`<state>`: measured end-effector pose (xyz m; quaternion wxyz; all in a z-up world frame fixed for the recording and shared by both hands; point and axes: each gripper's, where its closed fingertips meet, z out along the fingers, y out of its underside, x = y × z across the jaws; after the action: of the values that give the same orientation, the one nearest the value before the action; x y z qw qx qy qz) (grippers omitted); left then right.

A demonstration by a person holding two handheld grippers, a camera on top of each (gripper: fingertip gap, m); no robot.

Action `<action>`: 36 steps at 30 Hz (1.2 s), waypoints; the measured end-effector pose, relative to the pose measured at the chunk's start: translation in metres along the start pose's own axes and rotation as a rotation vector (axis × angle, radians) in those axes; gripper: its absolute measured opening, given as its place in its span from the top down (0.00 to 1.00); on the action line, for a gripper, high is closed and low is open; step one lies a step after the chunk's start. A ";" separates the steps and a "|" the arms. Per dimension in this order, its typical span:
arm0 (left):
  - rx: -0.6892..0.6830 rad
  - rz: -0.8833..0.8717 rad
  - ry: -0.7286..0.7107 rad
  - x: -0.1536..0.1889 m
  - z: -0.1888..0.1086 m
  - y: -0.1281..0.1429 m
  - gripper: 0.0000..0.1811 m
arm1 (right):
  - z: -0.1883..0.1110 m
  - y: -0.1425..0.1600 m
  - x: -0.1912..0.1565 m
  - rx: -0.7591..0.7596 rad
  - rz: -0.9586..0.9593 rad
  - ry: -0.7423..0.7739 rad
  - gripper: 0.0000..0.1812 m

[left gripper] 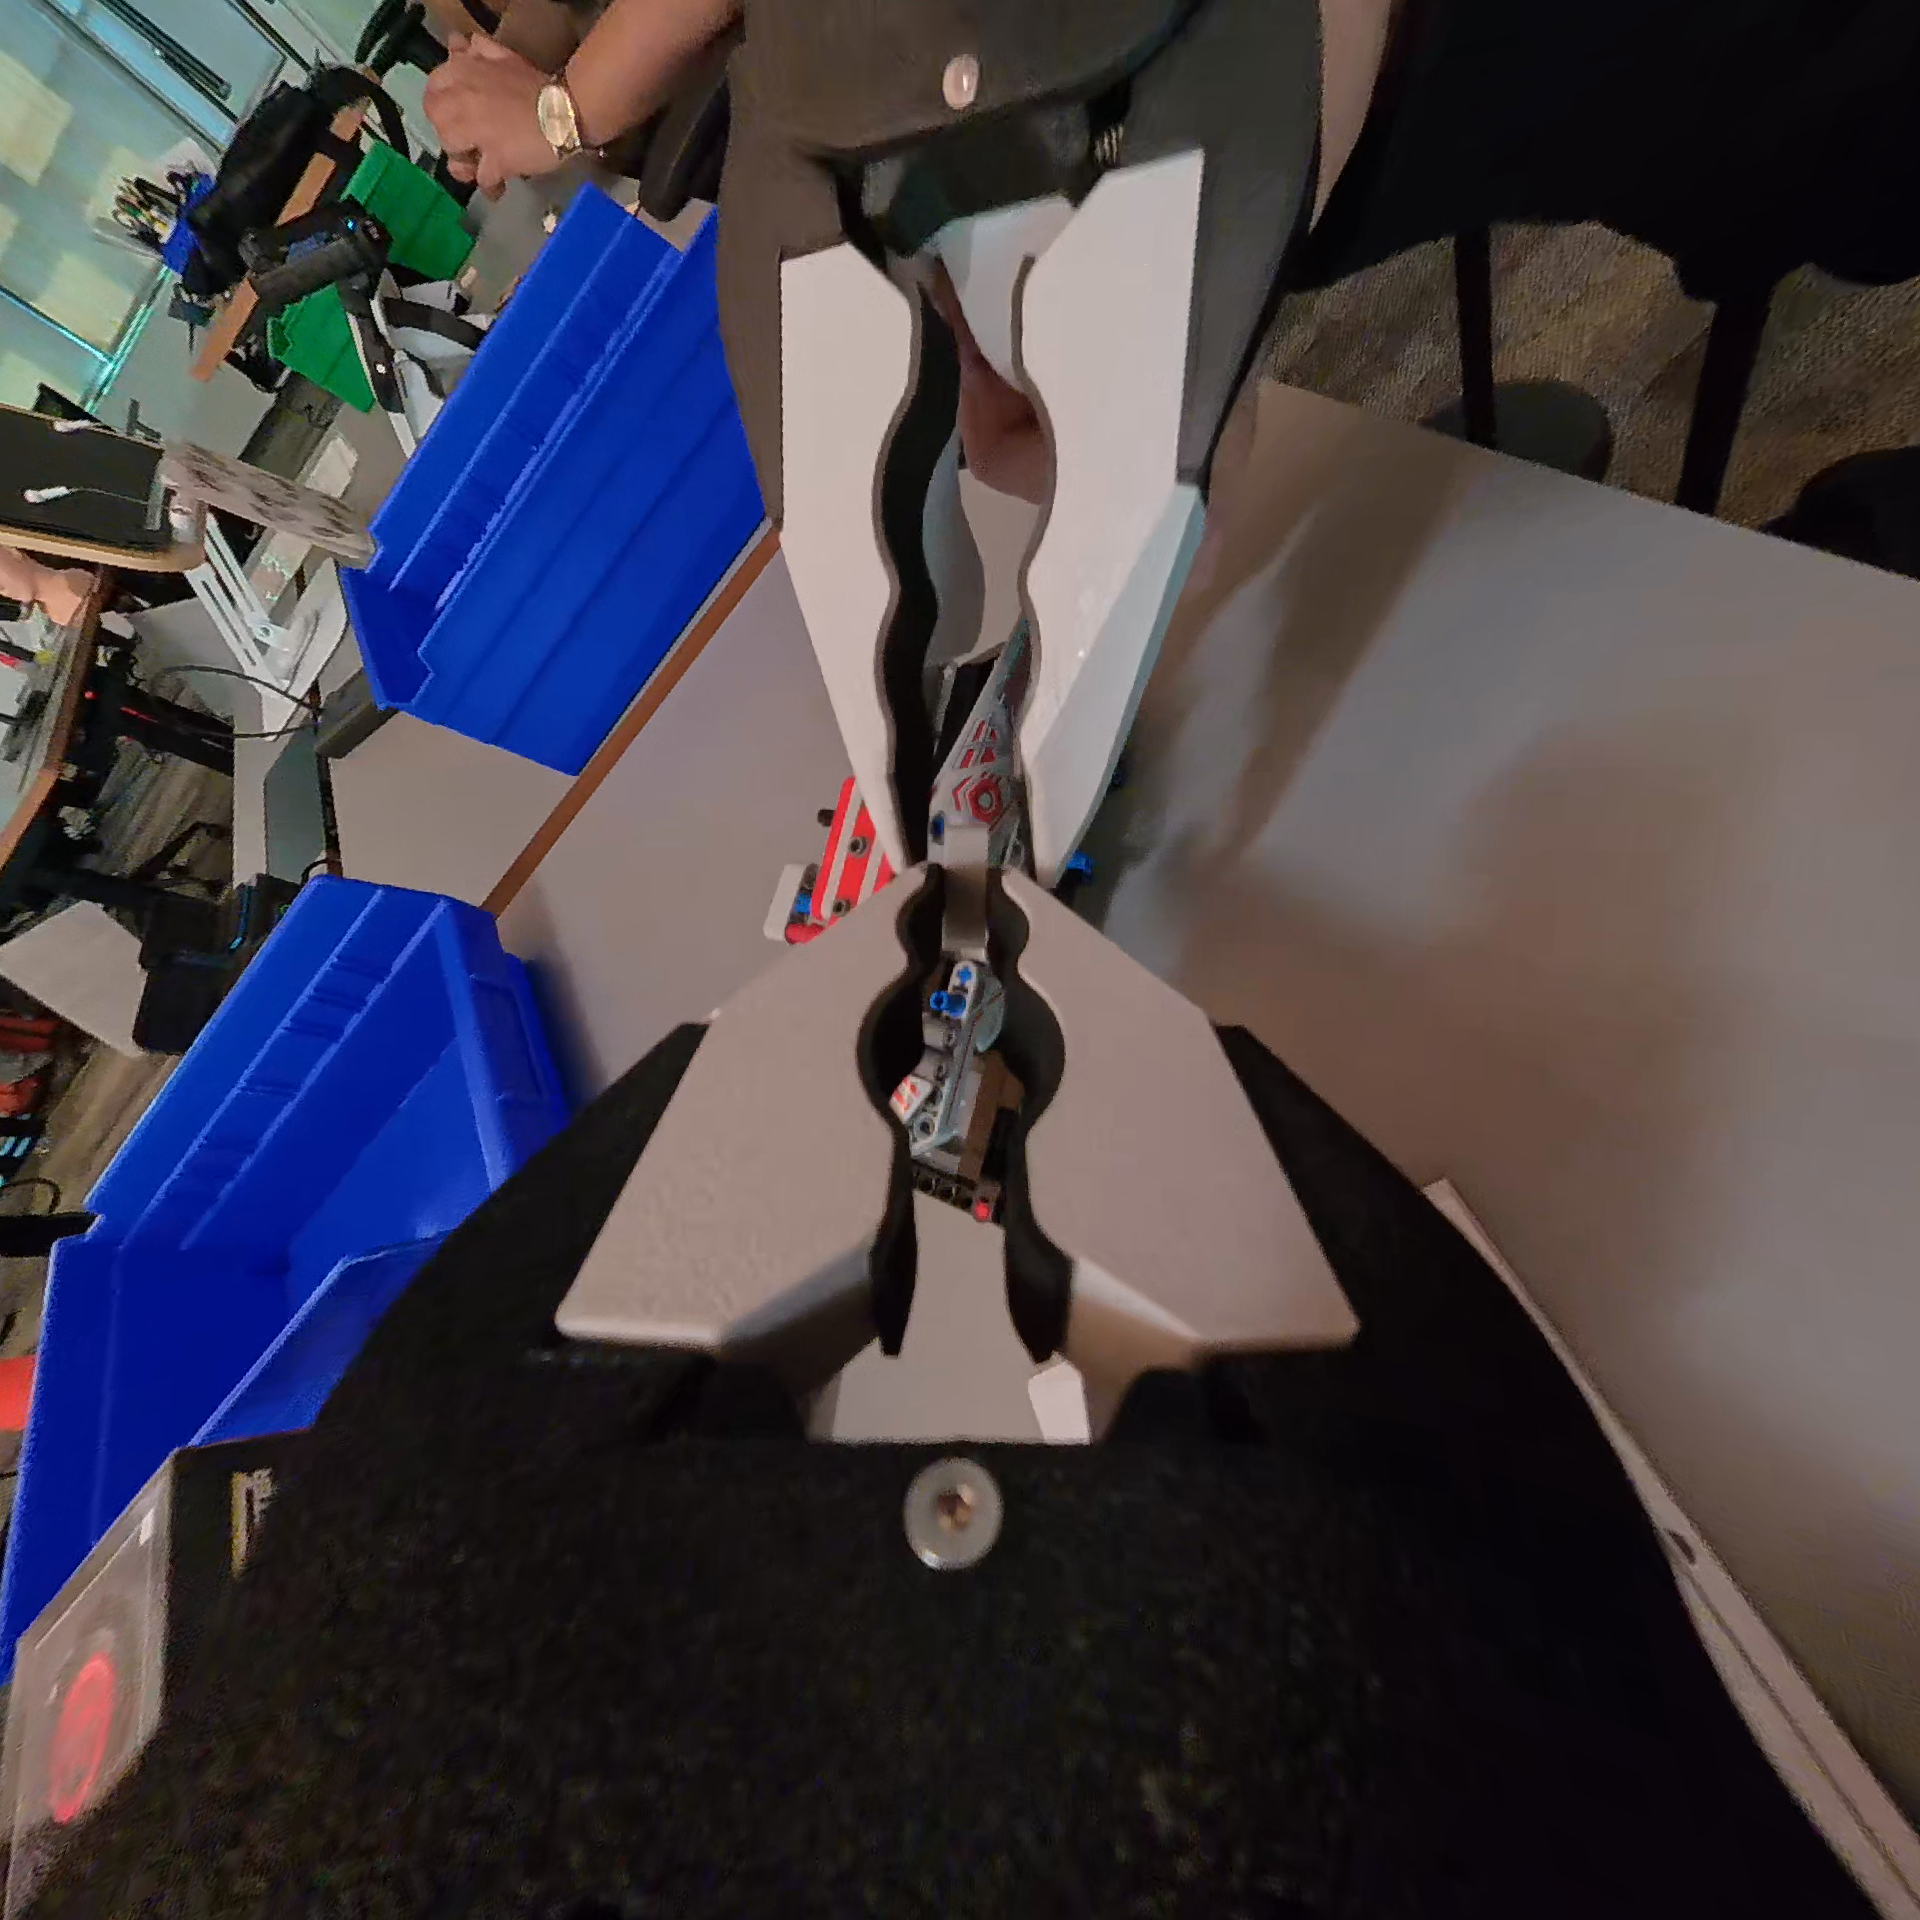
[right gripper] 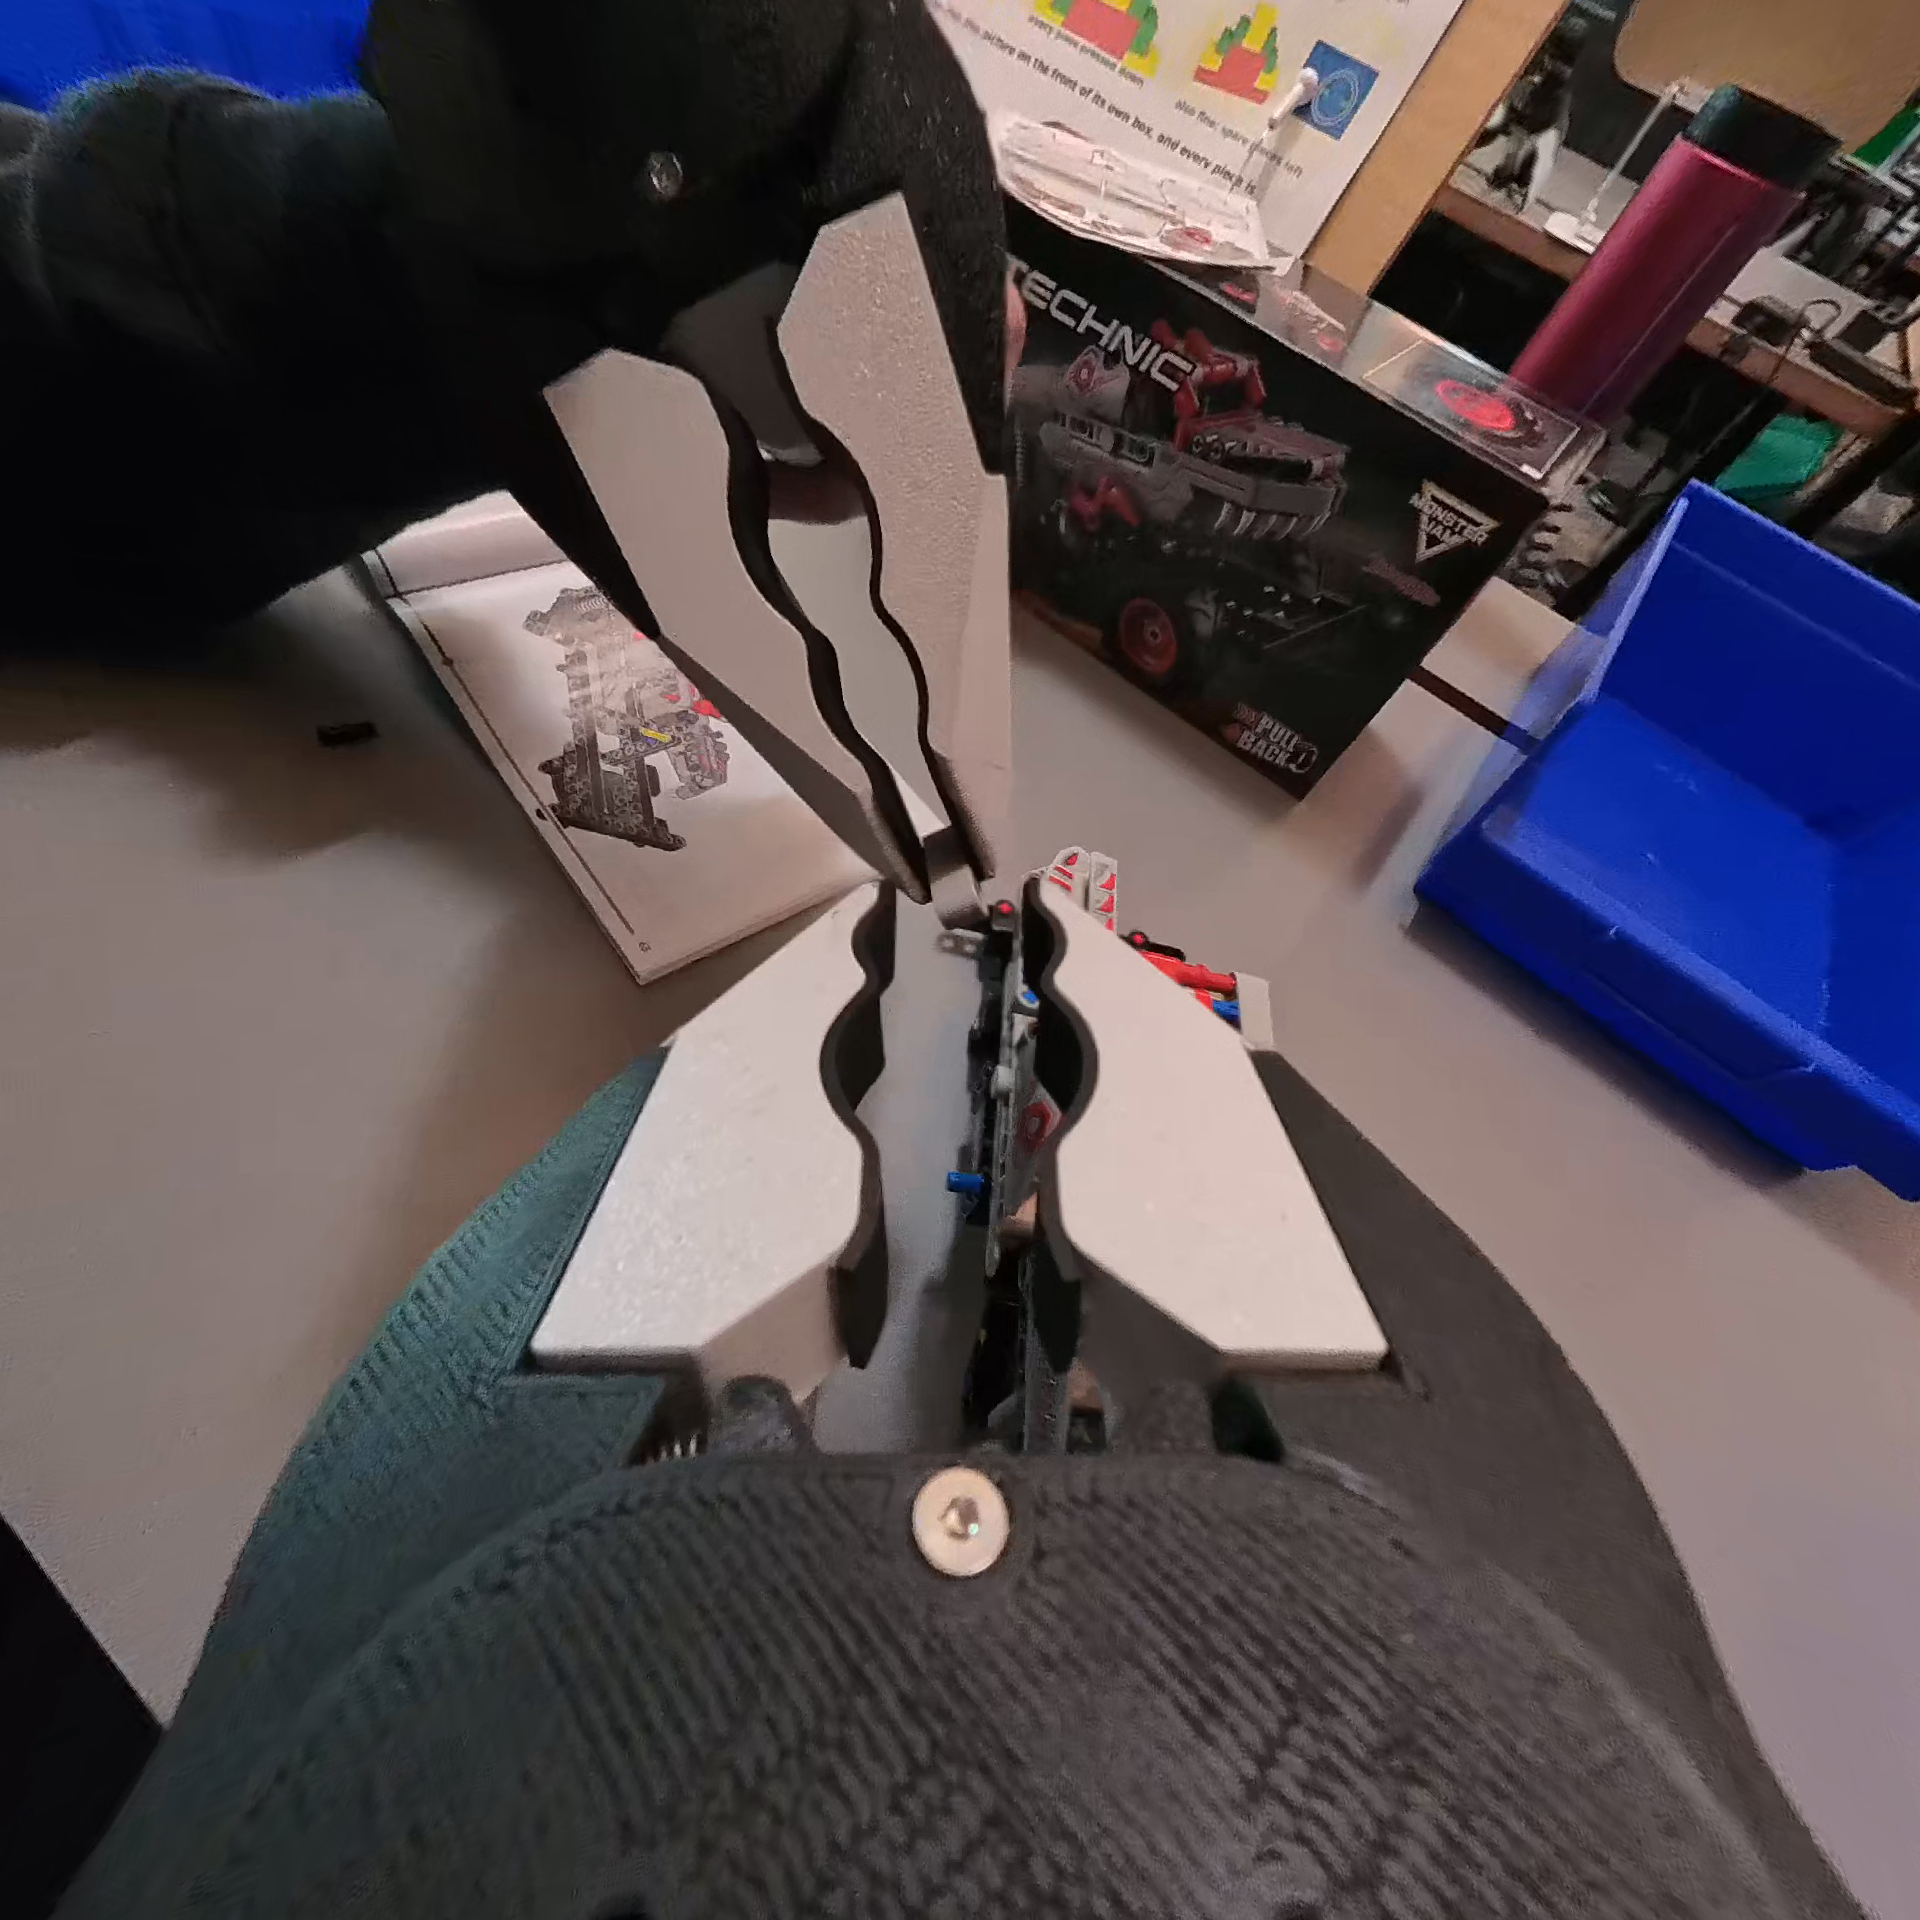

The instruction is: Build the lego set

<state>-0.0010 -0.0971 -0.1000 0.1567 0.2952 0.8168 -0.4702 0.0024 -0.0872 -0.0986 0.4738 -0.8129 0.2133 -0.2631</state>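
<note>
The right gripper [right gripper: 961, 914] has its fingers [right gripper: 1164, 1164] clamped on the lego model [right gripper: 1013, 1101], a slim grey, black and red assembly with blue pins. Its long axis runs along the fingers, above the desk [right gripper: 260, 1039]. The left gripper [left gripper: 961, 883] pinches a small grey piece [left gripper: 966, 847] at the model's far end.

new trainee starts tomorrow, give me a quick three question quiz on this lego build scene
1. True or false: the left gripper pinches a small grey piece.
2. What does the right gripper hold? A) the lego model B) a pen C) nothing
3. Fill in: the bin on the table is coloured ____.
Key: 1 true; 2 A; 3 blue.
</note>
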 end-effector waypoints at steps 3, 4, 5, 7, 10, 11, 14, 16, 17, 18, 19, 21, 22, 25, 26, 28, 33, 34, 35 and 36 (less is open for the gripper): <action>-0.017 0.020 -0.016 -0.001 0.002 0.002 0.97 | -0.003 -0.004 -0.001 0.031 0.015 -0.016 0.92; -0.016 0.021 -0.014 0.000 0.002 0.002 0.97 | -0.003 -0.003 0.002 0.033 0.020 -0.010 0.96; -0.011 0.020 -0.014 0.000 0.003 0.001 0.97 | -0.004 -0.004 0.002 0.039 0.021 -0.011 0.98; -0.007 0.017 -0.024 -0.001 0.003 0.001 0.97 | -0.006 -0.006 0.005 0.058 0.019 0.003 1.00; -0.022 0.011 -0.029 -0.003 0.003 0.007 0.97 | -0.007 -0.001 0.006 0.040 0.012 0.007 0.87; -0.024 0.006 -0.023 -0.002 0.004 0.008 0.97 | -0.007 0.002 0.005 0.023 -0.004 0.001 0.90; -0.027 0.003 -0.010 0.001 0.006 0.010 0.97 | -0.004 0.004 0.002 0.007 -0.046 -0.006 0.94; -0.033 0.005 -0.010 0.001 0.007 0.012 0.97 | -0.002 0.007 0.002 -0.012 -0.079 0.005 0.95; -0.023 0.000 0.000 0.003 0.007 0.011 0.97 | 0.000 0.010 0.003 -0.031 -0.100 0.016 0.95; -0.016 -0.005 0.007 0.003 0.007 0.010 0.97 | 0.000 0.012 0.002 -0.040 -0.123 0.016 0.96; -0.010 -0.009 0.006 0.003 0.007 0.010 0.97 | 0.001 0.011 0.001 -0.041 -0.146 0.015 0.96; 0.000 -0.022 0.022 0.005 0.008 0.009 0.97 | 0.000 0.010 0.001 -0.041 -0.187 0.026 0.96; 0.002 -0.029 0.031 0.006 0.008 0.010 0.97 | 0.000 0.011 0.000 -0.047 -0.202 0.018 0.96; 0.006 -0.038 0.009 0.003 0.012 0.011 0.97 | 0.001 0.014 0.001 -0.070 -0.204 0.016 0.97; 0.011 -0.037 -0.009 0.001 0.012 0.011 0.97 | 0.001 0.014 0.003 -0.071 -0.184 0.022 0.97; 0.013 -0.030 -0.046 -0.004 0.012 0.012 0.94 | 0.001 0.014 0.008 -0.063 -0.108 0.039 0.97; -0.022 0.002 -0.151 -0.016 0.007 0.013 0.86 | -0.003 0.014 0.020 -0.028 0.205 0.048 0.97; -0.034 0.041 -0.177 -0.016 0.006 0.011 0.86 | -0.004 0.011 0.021 -0.004 0.265 0.044 0.97; -0.049 0.092 -0.203 -0.015 0.005 0.010 0.87 | -0.005 0.011 0.021 0.009 0.311 0.033 0.97; -0.070 0.145 -0.241 -0.015 0.005 0.008 0.87 | -0.005 0.012 0.022 0.010 0.338 0.028 0.97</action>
<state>0.0158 -0.1037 -0.1001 0.2973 0.2891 0.7847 -0.4607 0.0151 -0.1094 -0.1022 0.5121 -0.7594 0.3524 -0.1920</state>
